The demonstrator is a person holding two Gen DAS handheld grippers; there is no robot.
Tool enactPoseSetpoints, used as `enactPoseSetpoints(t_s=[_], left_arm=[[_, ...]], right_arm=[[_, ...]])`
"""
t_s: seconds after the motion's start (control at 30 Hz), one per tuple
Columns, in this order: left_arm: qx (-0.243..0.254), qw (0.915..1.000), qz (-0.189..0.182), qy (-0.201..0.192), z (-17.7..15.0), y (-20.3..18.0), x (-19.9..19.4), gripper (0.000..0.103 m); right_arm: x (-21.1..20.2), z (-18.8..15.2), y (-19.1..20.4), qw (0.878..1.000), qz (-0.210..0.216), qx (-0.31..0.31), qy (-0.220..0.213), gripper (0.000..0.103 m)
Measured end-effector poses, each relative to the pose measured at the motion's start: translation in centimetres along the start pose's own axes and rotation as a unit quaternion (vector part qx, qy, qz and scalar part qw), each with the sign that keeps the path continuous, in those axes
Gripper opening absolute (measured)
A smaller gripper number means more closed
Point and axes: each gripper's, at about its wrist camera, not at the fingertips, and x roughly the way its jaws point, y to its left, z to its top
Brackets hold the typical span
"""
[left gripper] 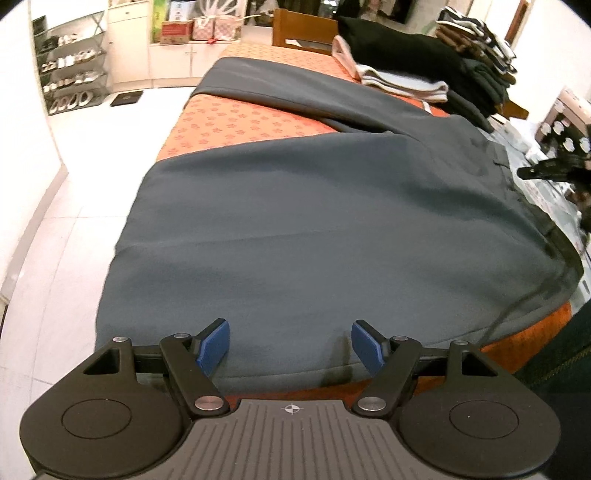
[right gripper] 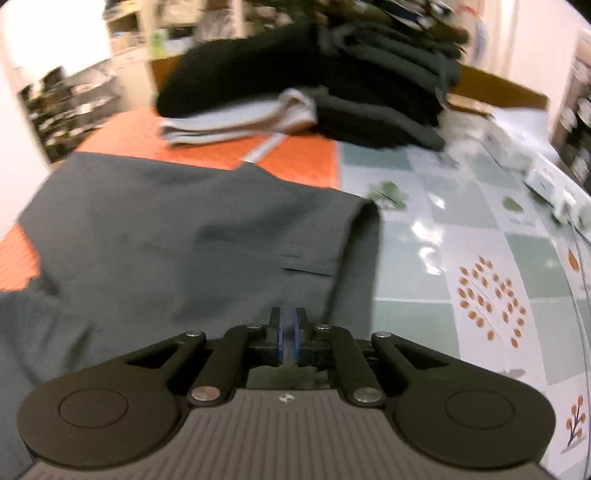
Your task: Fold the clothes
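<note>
The left gripper (left gripper: 290,345) tilts downward, its blue fingers (left gripper: 213,345) spread wide apart. The right gripper (right gripper: 289,334) tilts downward too, fingers pressed together.

No readable text in either view. Boxes (left gripper: 177,31) on the far cabinet carry print, too small and blurred to make out. Only mark: a small crosshair symbol on the left gripper (left gripper: 290,347) body, and the same on the right gripper (right gripper: 289,332) body. No numbers, no brand names legible.

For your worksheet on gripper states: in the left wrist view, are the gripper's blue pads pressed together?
No. The left gripper has its pads wide apart above the grey trousers.
</note>
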Motion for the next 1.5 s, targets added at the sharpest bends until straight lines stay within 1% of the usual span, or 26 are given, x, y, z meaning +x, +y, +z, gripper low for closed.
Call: enactPoseSetpoints(t_s=[0.07,0.13,0.17,0.23,0.3,0.43,0.53,0.57,0.63,0.67,0.7,0.77,0.87,0.9,0.93,1.03,1.1,1.17,1.2,1.27,1.3,1.33,1.37,1.4,1.43,1.5], left_arm=[[-0.003,1.0,0.0,-0.004,0.0,0.2,-0.3,0.075],[-0.005,0.9999,0.001,-0.012,0.3,0.5,-0.5,0.075],[-0.008,0.9998,0.001,-0.019,0.6,0.6,-0.7,0.075],[-0.018,0.9992,0.0,-0.035,1.6,0.9,-1.0,0.075],[-0.026,0.9981,-0.004,-0.056,3.0,1.4,-1.4,0.075],[-0.011,0.9967,-0.003,-0.08,7.1,2.2,-0.7,0.075],[-0.016,0.996,-0.018,-0.086,10.5,3.3,0.8,0.075],[-0.023,0.9953,-0.028,-0.089,11.8,3.7,1.4,0.075],[-0.047,0.9931,-0.053,-0.094,14.3,4.9,3.0,0.075],[-0.06,0.9916,-0.066,-0.094,15.5,5.5,3.9,0.075],[-0.073,0.9897,-0.079,-0.094,16.6,6.0,4.8,0.075],[-0.091,0.987,-0.101,-0.086,18.8,6.7,7.0,0.075],[-0.092,0.9849,-0.129,-0.071,21.5,7.1,10.4,0.075],[-0.092,0.984,-0.138,-0.066,22.4,7.2,11.5,0.075],[-0.092,0.9833,-0.146,-0.057,23.0,7.2,12.5,0.075],[-0.077,0.981,-0.173,-0.042,24.2,6.7,14.2,0.075],[-0.052,0.98,-0.19,-0.029,24.3,6.1,14.8,0.075],[-0.042,0.9783,-0.203,-0.012,23.8,5.9,15.3,0.075],[-0.037,0.9772,-0.209,-0.004,23.6,5.7,15.5,0.075],[-0.033,0.9749,-0.22,0.009,23.2,5.8,15.6,0.075],[-0.032,0.9739,-0.224,0.013,23.1,6.0,15.6,0.075],[-0.033,0.9725,-0.23,0.018,23.0,6.0,15.6,0.075],[-0.035,0.9706,-0.237,0.022,23.1,6.0,15.7,0.075],[-0.036,0.9687,-0.244,0.026,23.2,5.9,15.8,0.075],[-0.038,0.9668,-0.251,0.031,23.2,5.9,15.8,0.075],[-0.039,0.962,-0.267,0.041,23.3,5.3,15.8,0.075]], right_arm=[[-0.9,-0.1,1.1,1.0,0.017,-0.02,-0.005,0.008],[-1.7,-0.2,2.3,0.999,0.045,-0.031,-0.006,0.01],[-2.0,-0.2,3.0,0.997,0.061,-0.037,-0.006,0.011],[-2.6,-0.3,4.9,0.994,0.093,-0.051,-0.004,0.016],[-2.9,-0.4,6.9,0.991,0.115,-0.067,-0.001,0.018],[-2.9,0.0,11.3,0.985,0.152,-0.087,-0.005,0.027],[-2.9,0.6,14.3,0.981,0.169,-0.091,-0.01,0.032],[-2.8,0.8,15.2,0.98,0.174,-0.094,-0.009,0.034],[-2.4,1.1,17.0,0.978,0.18,-0.1,-0.006,0.042],[-2.1,1.3,18.0,0.978,0.182,-0.104,-0.004,0.044],[-1.8,1.4,18.9,0.977,0.184,-0.108,-0.001,0.048],[-1.2,1.5,20.6,0.975,0.184,-0.121,0.01,0.051],[-0.3,1.5,23.3,0.97,0.193,-0.147,0.022,0.053],[0.1,1.6,24.2,0.968,0.197,-0.155,0.025,0.056],[0.4,1.7,24.9,0.966,0.198,-0.161,0.027,0.059],[1.8,1.8,27.2,0.962,0.201,-0.182,0.033,0.06],[2.8,1.8,28.9,0.955,0.208,-0.209,0.041,0.06],[3.7,1.6,30.5,0.946,0.214,-0.24,0.049,0.062],[4.0,1.5,31.3,0.94,0.217,-0.257,0.052,0.065],[4.8,1.2,32.5,0.926,0.229,-0.293,0.061,0.066],[5.0,1.0,32.9,0.921,0.232,-0.308,0.065,0.065],[5.3,0.8,33.3,0.915,0.235,-0.322,0.069,0.059],[5.5,0.6,33.4,0.911,0.237,-0.331,0.075,0.049],[5.6,0.5,33.5,0.907,0.242,-0.335,0.086,0.014],[5.5,0.5,33.4,0.906,0.248,-0.33,0.095,0.005],[4.6,0.4,32.9,0.905,0.264,-0.319,0.095,0.005]])
